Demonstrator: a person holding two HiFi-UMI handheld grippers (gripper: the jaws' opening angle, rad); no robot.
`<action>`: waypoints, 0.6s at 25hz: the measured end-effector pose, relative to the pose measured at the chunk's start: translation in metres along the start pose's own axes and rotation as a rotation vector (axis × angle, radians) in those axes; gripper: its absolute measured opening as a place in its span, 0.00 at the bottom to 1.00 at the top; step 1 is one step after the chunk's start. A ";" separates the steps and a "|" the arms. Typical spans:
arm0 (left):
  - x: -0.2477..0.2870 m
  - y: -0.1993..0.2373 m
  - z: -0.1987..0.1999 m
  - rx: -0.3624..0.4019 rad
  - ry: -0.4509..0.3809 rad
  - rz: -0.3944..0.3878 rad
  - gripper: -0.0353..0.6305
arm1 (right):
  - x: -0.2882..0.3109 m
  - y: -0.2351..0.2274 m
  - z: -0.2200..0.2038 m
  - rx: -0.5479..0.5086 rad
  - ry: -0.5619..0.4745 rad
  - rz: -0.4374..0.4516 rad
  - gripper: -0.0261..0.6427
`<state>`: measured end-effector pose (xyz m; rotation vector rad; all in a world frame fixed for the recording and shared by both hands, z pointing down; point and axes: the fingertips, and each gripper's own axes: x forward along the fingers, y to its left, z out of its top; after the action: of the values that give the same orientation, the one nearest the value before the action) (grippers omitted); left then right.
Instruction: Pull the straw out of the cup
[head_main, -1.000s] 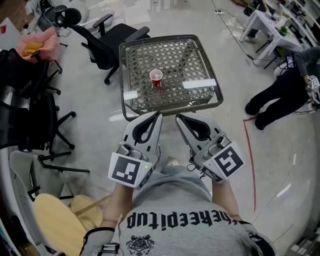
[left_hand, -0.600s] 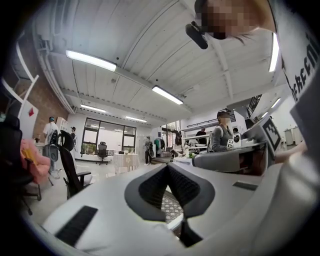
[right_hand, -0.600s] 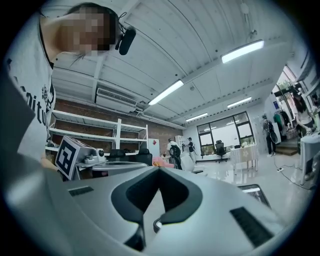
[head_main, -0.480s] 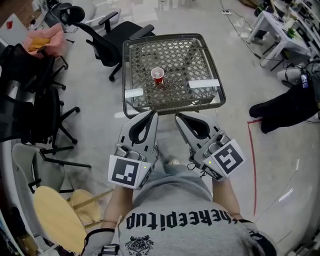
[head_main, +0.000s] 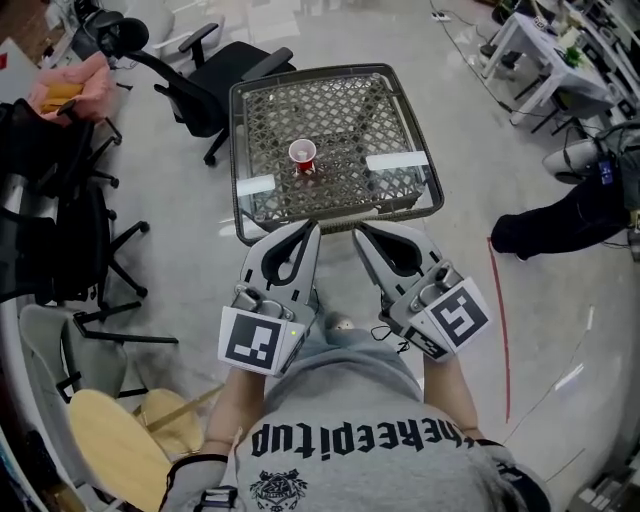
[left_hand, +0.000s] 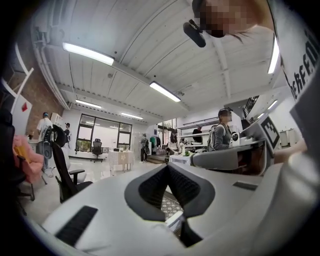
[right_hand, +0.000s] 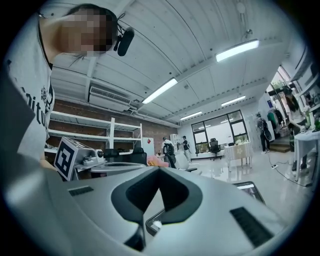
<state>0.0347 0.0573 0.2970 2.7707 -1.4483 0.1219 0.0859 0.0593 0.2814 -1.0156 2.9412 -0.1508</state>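
Head view, left to right. At the left edge stand dark office chairs, with another black chair at the upper left, just beside the table. The left gripper sits at lower centre, pointing up the frame; its jaws are closed together on nothing. The table, a glass top over a woven frame, fills the upper centre. The red cup stands upright on it, slightly left of the table's middle and well apart from both grippers. The straw cannot be made out at this size. The right gripper is alongside the left one, its jaws likewise together and empty, its tips near the table's front rim. A person in dark clothing bends at the right edge, well clear of the table.

Assessment: the task is not yet begun. Risks as judged: closed jaws pushed forward could knock the cup over; the cup looks light, so pulling the straw without steadying the cup may lift or tip it; it may slide on the smooth glass; low tips could strike the table's rim.
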 end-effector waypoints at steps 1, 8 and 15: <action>0.004 0.001 0.000 0.005 0.011 -0.011 0.08 | 0.003 -0.004 0.001 0.003 -0.001 -0.004 0.04; 0.028 0.028 0.005 0.016 0.018 -0.039 0.08 | 0.034 -0.024 0.010 -0.006 0.000 -0.015 0.04; 0.057 0.056 0.002 0.004 0.031 -0.054 0.08 | 0.063 -0.052 0.007 0.006 0.015 -0.035 0.04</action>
<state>0.0214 -0.0211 0.2982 2.7950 -1.3668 0.1667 0.0686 -0.0207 0.2799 -1.0711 2.9356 -0.1685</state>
